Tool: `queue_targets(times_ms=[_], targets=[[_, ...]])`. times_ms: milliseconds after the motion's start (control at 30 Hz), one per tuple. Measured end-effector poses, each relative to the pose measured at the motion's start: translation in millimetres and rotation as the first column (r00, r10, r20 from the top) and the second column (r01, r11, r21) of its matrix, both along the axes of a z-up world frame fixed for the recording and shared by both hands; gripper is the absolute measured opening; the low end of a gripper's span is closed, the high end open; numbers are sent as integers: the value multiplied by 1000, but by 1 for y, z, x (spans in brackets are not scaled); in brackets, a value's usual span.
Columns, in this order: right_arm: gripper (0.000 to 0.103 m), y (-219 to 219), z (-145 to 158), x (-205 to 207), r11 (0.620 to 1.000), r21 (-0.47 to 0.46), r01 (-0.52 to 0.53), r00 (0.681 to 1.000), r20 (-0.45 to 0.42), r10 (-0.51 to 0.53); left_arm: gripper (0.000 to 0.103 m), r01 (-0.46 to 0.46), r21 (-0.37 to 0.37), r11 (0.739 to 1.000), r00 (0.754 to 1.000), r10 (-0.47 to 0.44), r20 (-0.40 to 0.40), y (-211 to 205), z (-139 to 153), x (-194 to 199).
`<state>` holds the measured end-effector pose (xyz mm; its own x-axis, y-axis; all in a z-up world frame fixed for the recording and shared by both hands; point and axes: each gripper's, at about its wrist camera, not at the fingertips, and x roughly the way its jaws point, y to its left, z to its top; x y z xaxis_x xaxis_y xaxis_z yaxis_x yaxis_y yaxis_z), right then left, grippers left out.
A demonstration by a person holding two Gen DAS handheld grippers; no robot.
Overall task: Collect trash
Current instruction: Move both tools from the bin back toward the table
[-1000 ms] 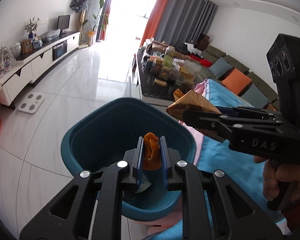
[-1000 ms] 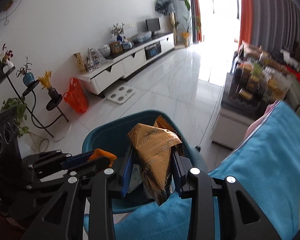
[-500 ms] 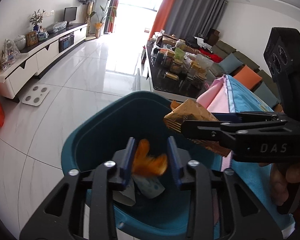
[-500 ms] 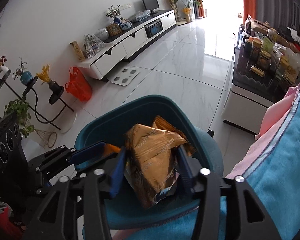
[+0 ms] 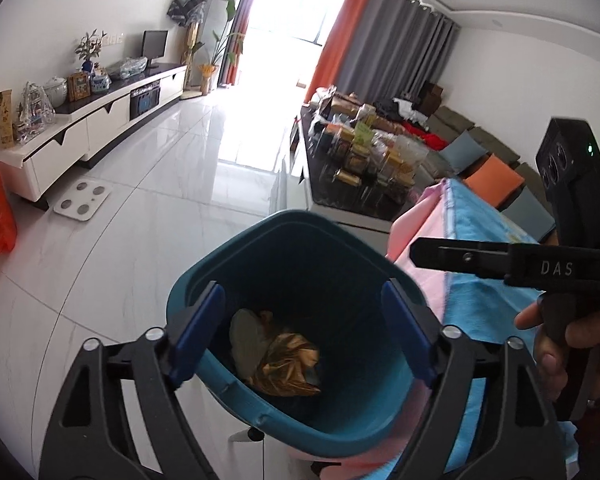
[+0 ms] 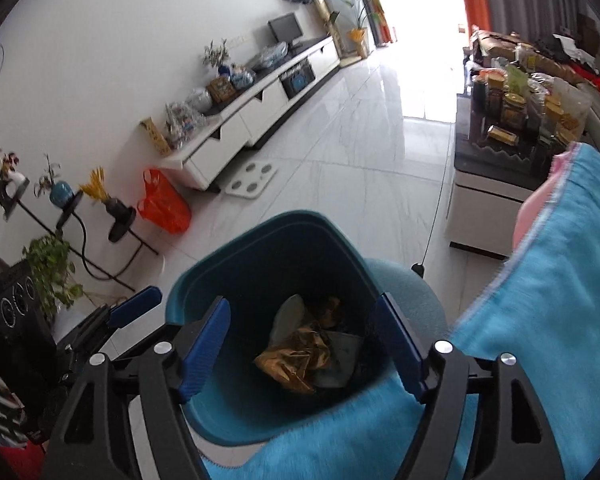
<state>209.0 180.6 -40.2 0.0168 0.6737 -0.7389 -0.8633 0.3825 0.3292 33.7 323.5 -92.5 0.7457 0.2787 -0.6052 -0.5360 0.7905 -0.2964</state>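
A teal trash bin (image 5: 204, 276) stands on the floor beside the blue-covered table; it also shows in the right wrist view (image 6: 220, 264). Inside lie a crumpled golden-brown snack bag (image 5: 288, 368) (image 6: 296, 356) and other scraps. My left gripper (image 5: 304, 316) is open wide and empty above the bin. My right gripper (image 6: 304, 332) is open wide and empty above the bin too. The right gripper's finger (image 5: 472, 258) reaches in from the right in the left wrist view. The left gripper's blue fingertip (image 6: 136, 306) shows at the left in the right wrist view.
A blue cloth (image 6: 548, 272) with a pink edge covers the table to the right of the bin. A dark coffee table (image 5: 360, 184) crowded with jars stands beyond. A white TV cabinet (image 5: 92, 128), a white scale (image 5: 83, 199) and an orange bag (image 6: 164, 206) are on the left.
Both grippers opened. The orange scrap fell from the left one and the golden snack bag fell from the right one into the bin.
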Motion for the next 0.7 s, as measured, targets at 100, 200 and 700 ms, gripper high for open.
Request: queue_targets(times_ms=[100,200,700], targets=[[78,-24,13,-2,998,58,19,1000,-10,-18,86,13,10,1000,1000,-13,28,-11,10,-7],[80,-53,26,-10,992,123,35,999,-7,-34,91,45,22,999,998,-46,53,-24,21,-7],[93,-181,39,-30,947,265,182,979,45,-200,97,145,107,984,975,-161,153,-104,76,4]])
